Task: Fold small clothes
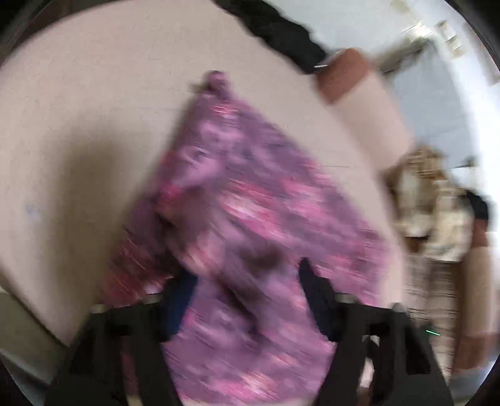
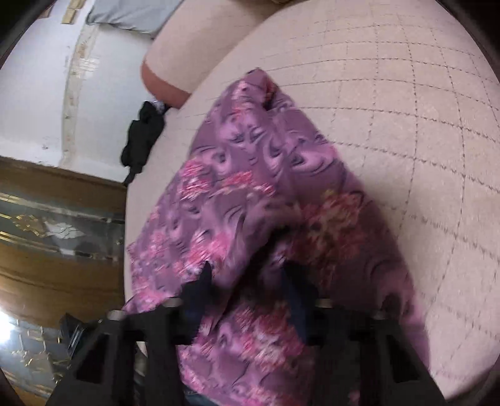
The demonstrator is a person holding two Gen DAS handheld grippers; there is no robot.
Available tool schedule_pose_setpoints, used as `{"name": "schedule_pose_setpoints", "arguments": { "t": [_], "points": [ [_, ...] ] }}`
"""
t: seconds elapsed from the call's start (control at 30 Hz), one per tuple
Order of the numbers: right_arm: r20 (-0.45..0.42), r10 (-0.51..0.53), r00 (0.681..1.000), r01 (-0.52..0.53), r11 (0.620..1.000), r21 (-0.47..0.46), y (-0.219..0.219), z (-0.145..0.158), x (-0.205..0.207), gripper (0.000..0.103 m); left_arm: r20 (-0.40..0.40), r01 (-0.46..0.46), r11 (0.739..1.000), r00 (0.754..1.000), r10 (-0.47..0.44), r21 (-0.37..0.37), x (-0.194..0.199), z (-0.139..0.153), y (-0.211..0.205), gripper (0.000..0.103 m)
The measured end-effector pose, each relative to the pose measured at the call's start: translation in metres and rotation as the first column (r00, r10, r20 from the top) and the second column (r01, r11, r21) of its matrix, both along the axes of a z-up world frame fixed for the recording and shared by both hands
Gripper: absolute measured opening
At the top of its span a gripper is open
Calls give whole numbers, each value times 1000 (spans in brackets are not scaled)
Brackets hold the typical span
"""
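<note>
A purple garment with pink flower print (image 1: 250, 200) lies spread on a beige cushion (image 1: 78, 125), blurred by motion in the left wrist view. My left gripper (image 1: 247, 274) sits over its near end, fingers apart with cloth between and under them. In the right wrist view the same garment (image 2: 250, 175) drapes toward the camera over the cushion (image 2: 406, 93). My right gripper (image 2: 247, 274) has its fingers (image 2: 203, 281) apart with cloth bunched between them. Whether either gripper pinches the cloth is hidden.
A black garment (image 2: 142, 137) lies at the cushion's left edge, also at the top in the left wrist view (image 1: 275, 28). A padded sofa arm (image 2: 187, 40) stands behind. A wooden glass-topped table (image 2: 56, 225) stands left. Patterned cloth (image 1: 437, 212) lies at right.
</note>
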State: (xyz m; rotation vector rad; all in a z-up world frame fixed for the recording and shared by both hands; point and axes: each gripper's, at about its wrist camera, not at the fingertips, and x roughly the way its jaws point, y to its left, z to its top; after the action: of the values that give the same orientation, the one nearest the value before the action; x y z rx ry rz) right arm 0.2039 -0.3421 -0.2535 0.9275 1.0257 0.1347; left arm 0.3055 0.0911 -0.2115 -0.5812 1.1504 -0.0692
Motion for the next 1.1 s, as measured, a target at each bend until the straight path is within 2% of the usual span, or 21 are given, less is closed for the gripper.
{"name": "schedule_pose_setpoints", "arguments": {
  "t": [0.03,0.07,0.1,0.17,0.27,0.33,0.4,0.43,0.5,0.57,0.63,0.73,0.8,0.9,0.93,1.0,1.03,1.07,1.1],
  "points": [
    [-9,-1,1000,1,1000,-4,-1,-2,1,9,-28,3,999,1000,-2,47,5,-4,1,20],
    [-9,-3,1000,3,1000,-4,-2,-3,2,9,-32,13,999,999,-12,40,7,-4,2,10],
    [8,-4,1000,4,1000,-2,-4,3,-1,8,-7,25,1000,1000,-25,10,3,3,5,7],
    [53,2,999,-2,1000,-3,-6,19,-6,7,47,64,998,997,-63,-22,-9,20,6,6],
    [143,30,989,-22,998,-63,1,61,-33,7,90,101,985,992,-89,-143,-36,39,16,6],
    [158,33,987,-14,993,-118,5,74,-56,7,82,100,988,993,-90,-122,-51,33,20,6],
    [102,19,995,-7,993,-120,7,57,-72,7,30,107,989,994,-105,-102,-58,8,19,6],
    [29,9,1000,-4,987,-160,9,39,-73,7,1,96,992,995,-96,-80,-61,-8,17,6],
    [-66,7,998,-20,982,-189,14,22,-72,7,-27,95,995,995,-95,-31,-67,-28,9,6],
    [-47,17,999,-29,961,-275,23,34,-70,7,19,97,994,995,-96,-55,-70,-13,9,6],
    [-21,29,999,-34,940,-341,31,49,-77,6,69,96,994,993,-92,-48,-73,4,14,6],
    [-38,14,999,-28,917,-397,35,48,-92,6,48,101,994,994,-99,-38,-78,-4,18,6],
    [-100,9,995,-51,905,-423,33,31,-88,6,-9,131,991,991,-131,9,-79,-20,11,6],
    [-110,-13,994,-37,896,-442,28,37,-86,6,49,166,982,984,-171,95,-86,-5,-7,7],
    [-101,-13,995,-35,888,-459,29,40,-87,6,58,166,981,983,-172,105,-88,-3,-7,9],
    [-116,-7,993,-51,870,-491,32,36,-83,7,44,145,982,987,-152,123,-86,-7,-5,19],
    [-132,-4,991,-62,867,-495,30,31,-82,13,26,133,982,990,-138,135,-83,-11,-5,23],
    [-161,-2,987,-80,864,-498,31,25,-79,14,7,125,983,992,-127,135,-83,-12,-4,27],
    [-165,-8,986,-76,863,-500,33,26,-78,18,8,121,985,992,-123,122,-86,-10,0,27]
  ]
}}
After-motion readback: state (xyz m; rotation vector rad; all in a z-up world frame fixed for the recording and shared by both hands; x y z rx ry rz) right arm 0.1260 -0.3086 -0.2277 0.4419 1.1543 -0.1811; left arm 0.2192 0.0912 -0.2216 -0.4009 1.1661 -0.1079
